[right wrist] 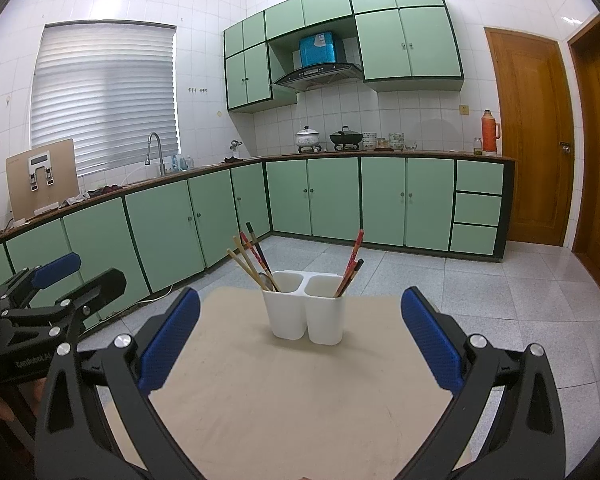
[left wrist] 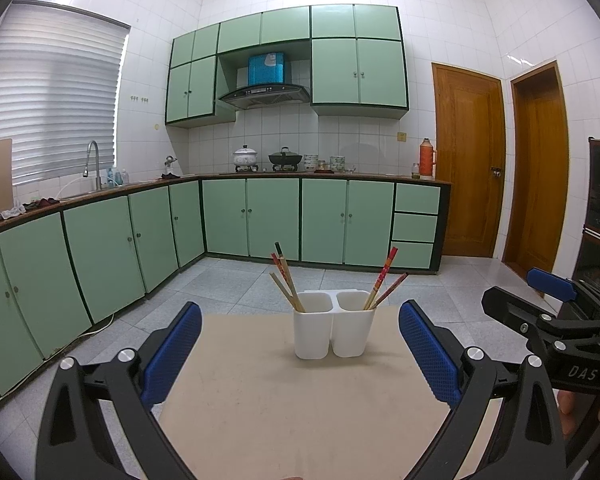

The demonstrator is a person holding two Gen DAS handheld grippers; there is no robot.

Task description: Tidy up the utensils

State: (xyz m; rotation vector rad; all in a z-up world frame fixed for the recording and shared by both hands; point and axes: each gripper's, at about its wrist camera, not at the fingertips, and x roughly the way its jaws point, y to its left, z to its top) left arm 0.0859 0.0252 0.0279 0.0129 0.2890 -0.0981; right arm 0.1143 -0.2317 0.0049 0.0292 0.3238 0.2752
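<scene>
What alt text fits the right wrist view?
Open right gripper faces a white two-compartment holder on a beige table; chopsticks lean in both compartments. The left gripper shows at the left edge, green kitchen cabinets behind.

The white holder [left wrist: 333, 330] looks like smooth plastic with a soft sheen, standing on a matt beige table [left wrist: 280, 400], faintly scuffed. In it, chopsticks [left wrist: 288, 284] look like pale bare wood on the left, red and dark lacquer on the right [left wrist: 382, 280]. Nearer the camera than the holder, the left gripper [left wrist: 300, 354] shows knurled, rough blue pads [left wrist: 172, 354] on matt black arms with bright metal bolts; the right gripper [right wrist: 300, 340] is the same. Behind the holder, floor tiles [right wrist: 480, 292] are speckled and glossy; doors [left wrist: 468, 160] are varnished wood.
</scene>
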